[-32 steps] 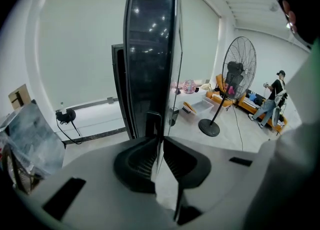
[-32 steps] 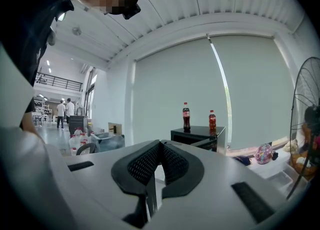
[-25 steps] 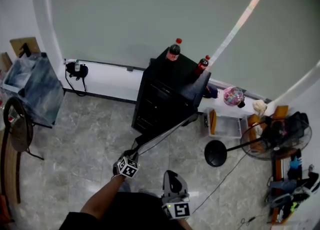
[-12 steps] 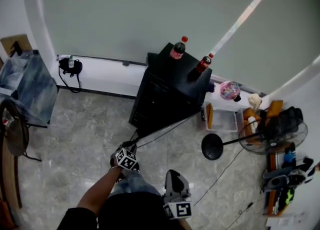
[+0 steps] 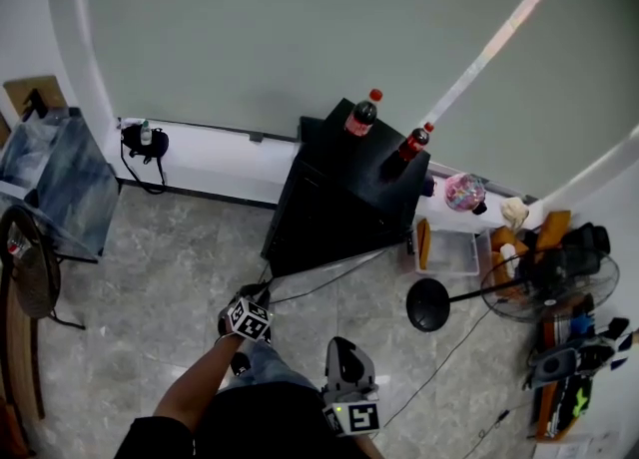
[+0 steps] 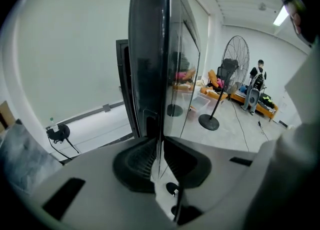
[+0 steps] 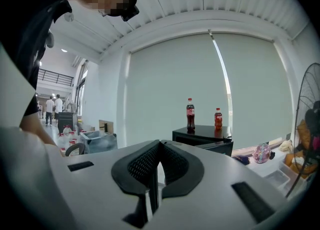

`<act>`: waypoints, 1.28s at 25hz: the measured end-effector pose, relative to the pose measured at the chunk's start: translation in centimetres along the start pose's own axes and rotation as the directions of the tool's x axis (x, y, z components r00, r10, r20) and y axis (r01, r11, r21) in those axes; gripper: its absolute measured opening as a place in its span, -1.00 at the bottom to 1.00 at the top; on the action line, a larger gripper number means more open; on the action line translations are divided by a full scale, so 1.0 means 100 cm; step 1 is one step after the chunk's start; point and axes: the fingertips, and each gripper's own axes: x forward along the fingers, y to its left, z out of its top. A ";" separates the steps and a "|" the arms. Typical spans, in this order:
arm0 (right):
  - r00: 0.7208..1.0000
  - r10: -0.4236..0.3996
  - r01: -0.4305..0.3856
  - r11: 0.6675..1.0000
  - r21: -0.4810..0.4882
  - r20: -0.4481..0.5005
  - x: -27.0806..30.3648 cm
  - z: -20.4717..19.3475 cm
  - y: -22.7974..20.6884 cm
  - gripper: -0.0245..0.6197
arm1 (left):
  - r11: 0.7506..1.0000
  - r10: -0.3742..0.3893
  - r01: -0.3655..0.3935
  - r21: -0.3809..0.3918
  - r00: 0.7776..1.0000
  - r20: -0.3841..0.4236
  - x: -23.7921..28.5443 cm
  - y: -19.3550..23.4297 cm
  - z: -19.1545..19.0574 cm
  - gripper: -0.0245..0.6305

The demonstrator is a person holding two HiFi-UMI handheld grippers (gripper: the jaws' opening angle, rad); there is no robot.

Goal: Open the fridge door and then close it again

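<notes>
The black mini fridge (image 5: pixel 339 198) stands against the white wall with two cola bottles (image 5: pixel 362 115) on top. Its glass door (image 5: pixel 329 269) is swung open and shows as a thin line across the floor. My left gripper (image 5: pixel 262 294) is shut on the door's free edge. In the left gripper view the door (image 6: pixel 150 64) runs edge-on between the pads of the left gripper (image 6: pixel 159 144). My right gripper (image 5: pixel 342 352) hangs close to the body, shut and holding nothing. In the right gripper view the right gripper (image 7: pixel 159 161) points level toward the fridge (image 7: pixel 202 139) from a distance.
A standing fan (image 5: pixel 544 282) with a round base (image 5: pixel 429 305) stands right of the fridge, beside a clear plastic bin (image 5: pixel 449 250). A cable trails across the tiles. A chair (image 5: pixel 30 267) and a wrapped table (image 5: pixel 60 183) are at the left. Clutter lines the right wall.
My left gripper has moved across the floor with the door's edge in it, a little nearer the fridge front. The right gripper has shifted slightly.
</notes>
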 end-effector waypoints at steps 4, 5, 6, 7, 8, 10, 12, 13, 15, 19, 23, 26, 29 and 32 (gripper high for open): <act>1.000 0.003 -0.004 1.000 0.020 0.017 0.021 0.003 -0.010 -0.90 | 1.000 0.017 -0.017 -0.001 1.000 -0.009 0.006 0.017 0.004 -0.78; 1.000 0.004 -0.005 1.000 0.019 0.025 0.027 0.005 -0.013 -0.90 | 1.000 0.023 -0.023 -0.004 1.000 -0.011 0.008 0.022 0.005 -0.78; 1.000 0.006 -0.006 1.000 0.017 0.030 0.032 0.007 -0.016 -0.90 | 1.000 0.029 -0.030 -0.008 0.999 -0.012 0.010 0.027 0.007 -0.78; 0.999 0.006 -0.007 1.000 0.016 0.034 0.036 0.008 -0.020 -0.90 | 0.999 0.037 -0.037 -0.011 0.999 -0.012 0.012 0.031 0.009 -0.78; 0.999 0.004 -0.005 1.000 0.017 0.039 0.041 0.009 -0.024 -0.90 | 0.999 0.044 -0.044 -0.014 0.999 -0.013 0.014 0.036 0.011 -0.78; 0.998 0.002 -0.004 1.000 0.021 0.060 0.051 0.013 -0.032 -0.90 | 0.998 0.058 -0.058 -0.023 0.998 -0.016 0.017 0.045 0.015 -0.78; 0.997 0.005 -0.007 1.000 0.027 0.073 0.060 0.016 -0.040 -0.90 | 0.997 0.067 -0.068 -0.044 0.998 -0.019 0.022 0.054 0.017 -0.78; 0.997 0.007 -0.009 0.999 0.033 0.075 0.064 0.017 -0.044 -0.90 | 0.996 0.072 -0.073 -0.057 0.997 -0.020 0.024 0.057 0.019 -0.78; 0.997 0.010 -0.013 0.999 0.044 0.073 0.073 0.017 -0.053 -0.90 | 0.994 0.081 -0.083 -0.075 0.997 -0.018 0.029 0.065 0.023 -0.78; 0.997 0.032 -0.035 0.999 0.040 0.067 0.086 0.016 -0.065 -0.90 | 0.991 0.105 -0.107 -0.085 0.994 -0.020 0.040 0.085 0.034 -0.78; 0.999 0.024 -0.026 0.999 0.044 0.048 0.095 0.013 -0.075 -0.90 | 0.988 0.120 -0.120 -0.096 0.993 -0.011 0.053 0.103 0.048 -0.79; 0.999 0.007 -0.009 0.999 0.041 0.037 0.104 0.012 -0.080 -0.90 | 0.990 0.113 -0.114 -0.084 0.994 -0.009 0.062 0.115 0.059 -0.79; 0.999 -0.028 0.025 0.998 0.054 0.045 0.111 0.016 -0.084 -0.90 | 0.993 0.096 -0.098 -0.059 0.995 -0.028 0.072 0.124 0.066 -0.80; 0.997 -0.070 0.068 0.996 0.058 0.031 0.115 0.015 -0.087 -0.90 | 0.997 0.075 -0.076 -0.025 0.997 -0.021 0.082 0.132 0.077 -0.80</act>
